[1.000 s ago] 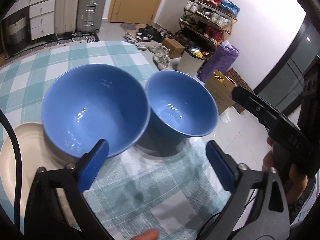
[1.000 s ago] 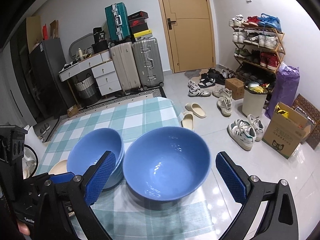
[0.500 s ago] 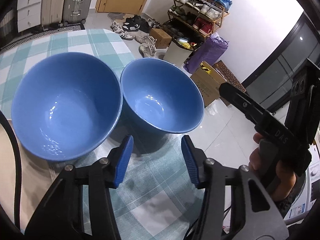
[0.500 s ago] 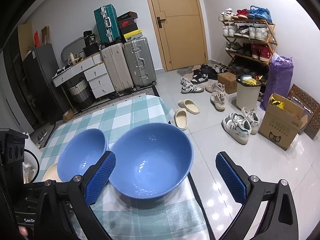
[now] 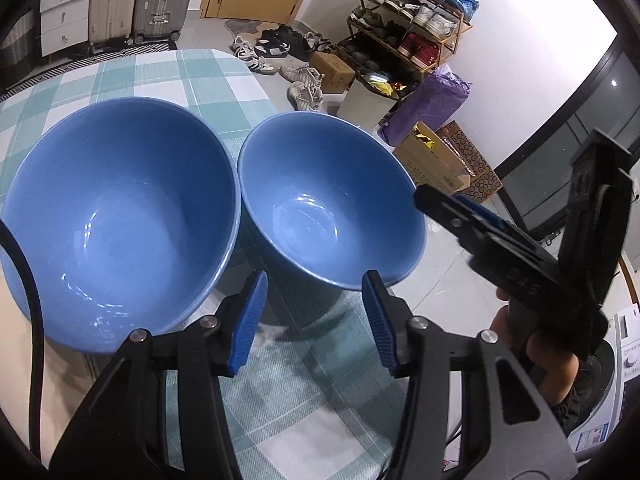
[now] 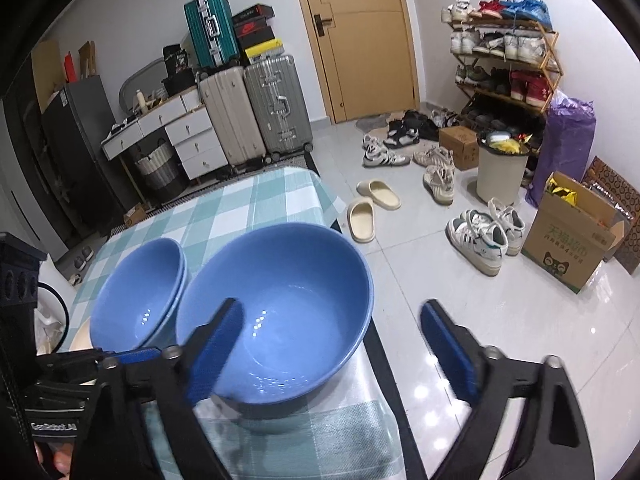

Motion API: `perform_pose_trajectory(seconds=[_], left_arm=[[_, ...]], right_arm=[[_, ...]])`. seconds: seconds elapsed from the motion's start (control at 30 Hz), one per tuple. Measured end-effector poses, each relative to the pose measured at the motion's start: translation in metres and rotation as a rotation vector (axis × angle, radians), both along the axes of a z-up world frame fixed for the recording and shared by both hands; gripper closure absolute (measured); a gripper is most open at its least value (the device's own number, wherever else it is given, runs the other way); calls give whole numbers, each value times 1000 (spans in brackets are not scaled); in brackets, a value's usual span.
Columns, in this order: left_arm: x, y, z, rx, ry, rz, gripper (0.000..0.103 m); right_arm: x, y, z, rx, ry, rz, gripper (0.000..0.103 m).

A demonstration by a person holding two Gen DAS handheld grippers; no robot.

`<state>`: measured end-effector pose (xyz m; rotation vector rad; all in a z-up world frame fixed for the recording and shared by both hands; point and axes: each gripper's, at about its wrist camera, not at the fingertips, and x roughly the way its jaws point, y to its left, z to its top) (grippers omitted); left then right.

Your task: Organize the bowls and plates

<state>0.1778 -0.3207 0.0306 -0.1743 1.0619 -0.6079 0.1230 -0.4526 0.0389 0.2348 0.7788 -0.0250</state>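
Note:
A blue bowl (image 5: 328, 204) (image 6: 276, 308) stands near the right edge of the checked table. Left of it, touching at the rims, two nested blue bowls (image 5: 120, 220) (image 6: 140, 296) rest on a cream plate (image 5: 16, 360) (image 6: 80, 336). My left gripper (image 5: 315, 280) hovers just in front of the single bowl's near rim, part-way open, nothing between its blue pads. The jaws of my right gripper (image 6: 332, 308) are closing. Its left finger overlaps the bowl's inside and its right finger hangs past the bowl's right side, so the right rim lies between them, untouched.
The table (image 6: 260, 196) ends just right of the single bowl, with tiled floor below. Shoes, slippers (image 6: 372, 204), a cardboard box (image 6: 568, 240) and a bin lie on the floor. A hand holds my right gripper (image 5: 480, 216) in the left wrist view.
My left gripper's jaws narrowed from wide to about half, and it came down closer to the bowls. My right gripper sank toward the single bowl and its fingers started to draw inward.

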Motion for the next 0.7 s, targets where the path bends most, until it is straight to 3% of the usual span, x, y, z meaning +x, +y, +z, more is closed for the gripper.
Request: perform_pose_trajectory(seconds=[0.2,0.27,0.53,0.7], left_arm=[[10,-4,-5,15,-1,9,56],[12,-5,-7,21,-3,10,57],[15,-10,-9,14,1,-1,57],[12,-13,-7,11,8,-3,64]], right_arm=[[19,-8,-24,31,48,6,33],[24,-11,-31,38,61,7,42],[32,-12,-40,28,72,6,60],[35,-14,-44,17,75,6,72]])
